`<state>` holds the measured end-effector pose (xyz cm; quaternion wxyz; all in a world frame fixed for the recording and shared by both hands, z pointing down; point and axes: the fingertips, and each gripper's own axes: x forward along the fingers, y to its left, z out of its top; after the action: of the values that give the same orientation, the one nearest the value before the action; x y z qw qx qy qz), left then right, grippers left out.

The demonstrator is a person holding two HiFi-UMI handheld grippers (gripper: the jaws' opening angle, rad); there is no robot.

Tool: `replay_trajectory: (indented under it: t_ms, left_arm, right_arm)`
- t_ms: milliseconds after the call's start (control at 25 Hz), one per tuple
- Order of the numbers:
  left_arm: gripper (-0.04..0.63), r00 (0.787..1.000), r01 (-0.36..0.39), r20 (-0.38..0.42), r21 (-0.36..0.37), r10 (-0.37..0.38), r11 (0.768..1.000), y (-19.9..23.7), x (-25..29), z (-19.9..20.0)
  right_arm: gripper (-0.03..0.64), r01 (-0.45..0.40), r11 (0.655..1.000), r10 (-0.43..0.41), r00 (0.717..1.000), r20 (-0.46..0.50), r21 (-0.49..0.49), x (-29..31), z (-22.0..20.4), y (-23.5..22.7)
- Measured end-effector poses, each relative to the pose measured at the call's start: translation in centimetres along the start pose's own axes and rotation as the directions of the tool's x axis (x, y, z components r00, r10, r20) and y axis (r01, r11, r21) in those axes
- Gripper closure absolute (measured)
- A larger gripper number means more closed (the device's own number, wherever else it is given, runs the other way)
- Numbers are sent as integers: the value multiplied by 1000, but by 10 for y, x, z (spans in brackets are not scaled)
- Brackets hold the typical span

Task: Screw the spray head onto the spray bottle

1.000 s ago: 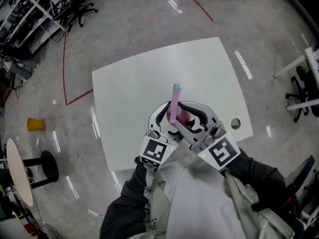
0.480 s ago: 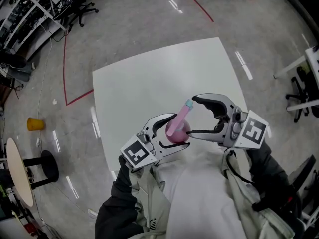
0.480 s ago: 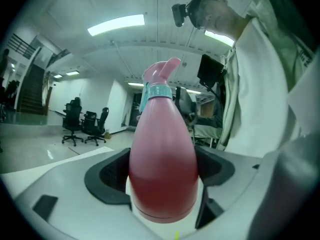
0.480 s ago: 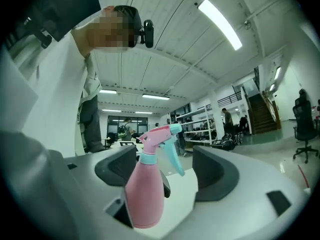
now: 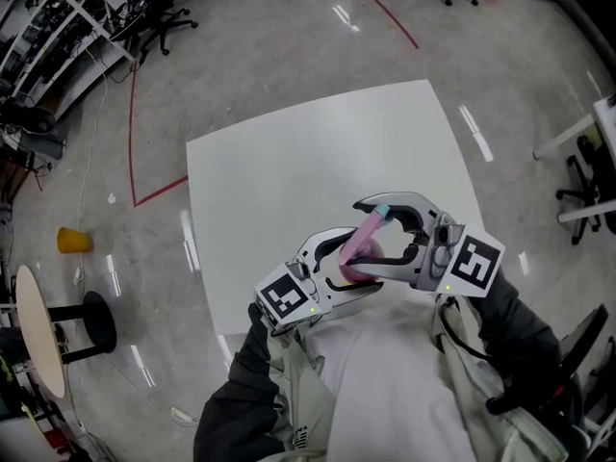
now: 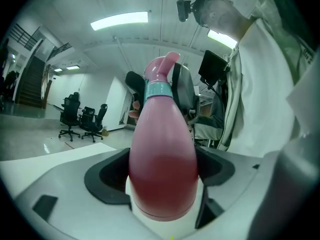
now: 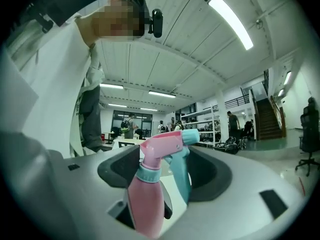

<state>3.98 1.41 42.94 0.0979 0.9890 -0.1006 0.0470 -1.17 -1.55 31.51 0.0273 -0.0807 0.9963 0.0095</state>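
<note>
A pink spray bottle hangs in the air over the near edge of the white table, tilted toward the upper right. Its pink and teal spray head sits on the neck above a teal collar. My left gripper is shut on the bottle's body. My right gripper comes in from the right and is open. Its jaws have just been opening, and the spray head stands between the pads without being pressed.
The person's torso is right behind both grippers. On the floor to the left are a yellow cup and a round side table. Office chairs stand at the far left, and a red tape line runs past the table.
The right gripper let go of the spray head, swung out to the right, then came back around it with its jaws wide. The left gripper turned, tipping the bottle to the upper right.
</note>
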Motion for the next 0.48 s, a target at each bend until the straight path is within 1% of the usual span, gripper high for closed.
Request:
replay_trajectory:
  t_ms: [80, 120, 160, 200, 240, 280, 320, 400, 480]
  left_arm:
    - [189, 1000, -6, -11, -20, 5, 1000, -4, 4, -17]
    - [189, 1000, -1, -25, -34, 0, 999, -10, 6, -31]
    - [189, 999, 10, -47, -41, -12, 999, -17, 8, -48]
    - [189, 997, 26, -76, -42, -29, 999, -23, 10, -65]
    - [189, 993, 42, -109, -33, -45, 999, -28, 10, -81]
    - [190, 988, 52, -143, -18, -54, 999, -32, 10, -94]
    - [189, 984, 53, -172, 0, -52, 999, -35, 10, -104]
    - [189, 981, 20, -193, 11, -18, 1000, -32, 12, -116]
    - [190, 985, -49, -169, -26, 44, 998, -15, 12, -120]
  right_arm:
    - [331, 54, 999, -54, 998, 31, 3, 3, -5, 4]
    - [331, 78, 997, -78, 996, 30, 5, 2, -15, 11]
    - [331, 91, 996, -91, 996, -7, -5, 0, -32, 21]
    - [333, 85, 996, -87, 992, -89, -31, -3, -58, 33]
    - [336, 63, 996, -75, 979, -190, -66, -5, -85, 46]
    - [337, 41, 994, -66, 965, -254, -103, -3, -103, 58]
    - [339, 28, 990, -66, 960, -271, -140, 0, -112, 67]
    - [339, 33, 977, -85, 966, -245, -210, 2, -114, 72]
    - [344, 83, 967, -133, 970, -202, -240, -4, -112, 58]
